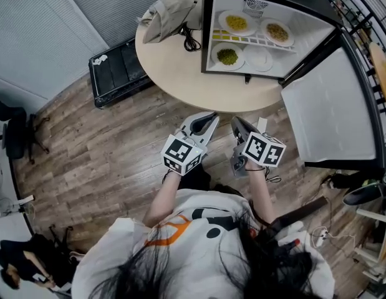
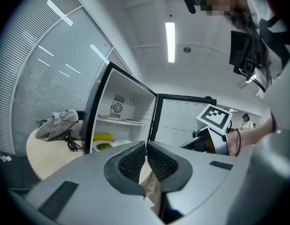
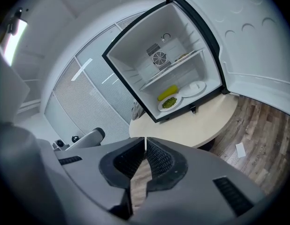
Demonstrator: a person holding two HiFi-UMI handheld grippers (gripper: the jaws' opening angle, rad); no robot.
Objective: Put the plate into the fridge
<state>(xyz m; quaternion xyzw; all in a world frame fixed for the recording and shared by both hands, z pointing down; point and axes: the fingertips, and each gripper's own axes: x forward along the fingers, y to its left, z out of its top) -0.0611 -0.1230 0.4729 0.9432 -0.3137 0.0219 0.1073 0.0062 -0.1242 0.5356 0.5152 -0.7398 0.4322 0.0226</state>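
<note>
A small fridge [image 1: 208,36] stands open on the round table [image 1: 180,73], its door [image 1: 330,111] swung to the right. Its lower level holds a plate of green food [image 1: 227,56] beside an empty white plate [image 1: 259,58]; two plates of yellow food [image 1: 236,22] sit on the wire shelf above. Both grippers hover over the wooden floor, short of the table. My left gripper [image 1: 209,118] [image 2: 146,144] is shut with nothing in it. My right gripper [image 1: 237,124] [image 3: 145,142] is likewise shut and empty. The right gripper view also shows the green plate [image 3: 169,103] and the white plate [image 3: 195,87].
A crumpled grey cloth [image 1: 168,8] and a black cable [image 1: 190,40] lie on the table left of the fridge. A black case [image 1: 118,70] sits on the floor beyond the table's left edge. A dark chair [image 1: 18,136] and another person [image 1: 18,266] are at far left.
</note>
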